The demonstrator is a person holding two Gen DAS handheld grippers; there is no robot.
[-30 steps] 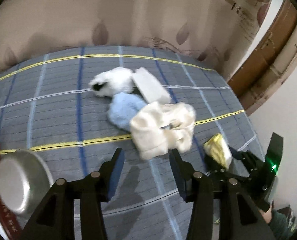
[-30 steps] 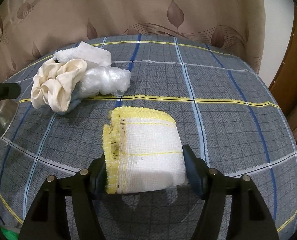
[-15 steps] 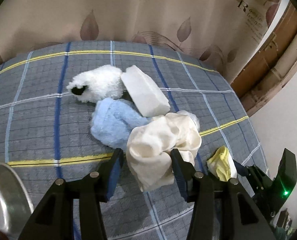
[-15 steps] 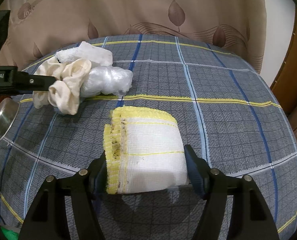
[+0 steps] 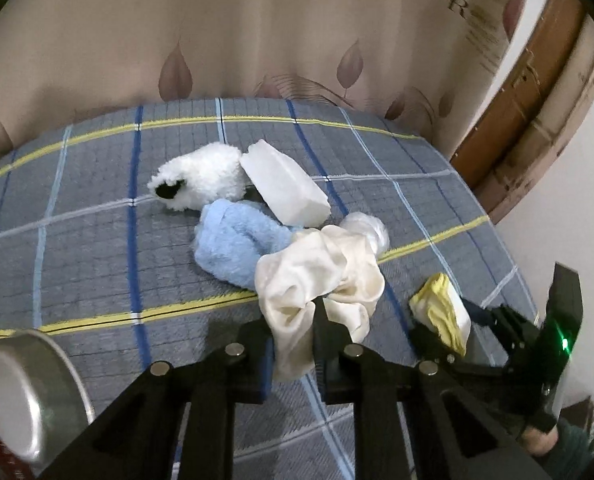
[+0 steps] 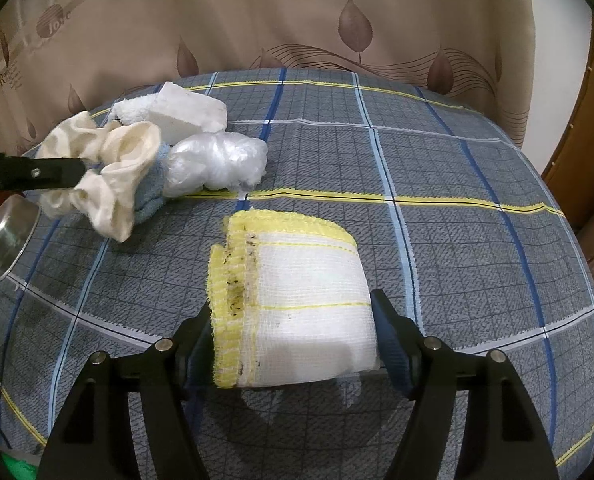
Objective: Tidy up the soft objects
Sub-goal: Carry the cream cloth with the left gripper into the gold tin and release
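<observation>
A cream cloth scrunchie (image 5: pixel 321 268) lies in a pile of soft things on the grey plaid tablecloth (image 6: pixel 457 220). My left gripper (image 5: pixel 293 344) is shut on its near fold, and its arm reaches in from the left edge of the right wrist view. The pile also holds a fluffy blue cloth (image 5: pixel 233 244), a white fluffy toy (image 5: pixel 201 178), a white foam block (image 5: pixel 285 188) and a crumpled clear plastic bag (image 6: pixel 217 160). My right gripper (image 6: pixel 293 320) is shut on a folded white cloth with yellow edging (image 6: pixel 309 280), held just above the table apart from the pile.
A steel bowl (image 5: pixel 21 396) stands at the table's left edge, near the left gripper. A beige leaf-print curtain (image 6: pixel 337 20) hangs right behind the table. A wooden door frame (image 5: pixel 537 120) is at the right. Bare tablecloth stretches to the right of the folded cloth.
My left gripper went forward over the cream scrunchie and closed its jaws on it. The right gripper and its folded cloth stayed where they were.
</observation>
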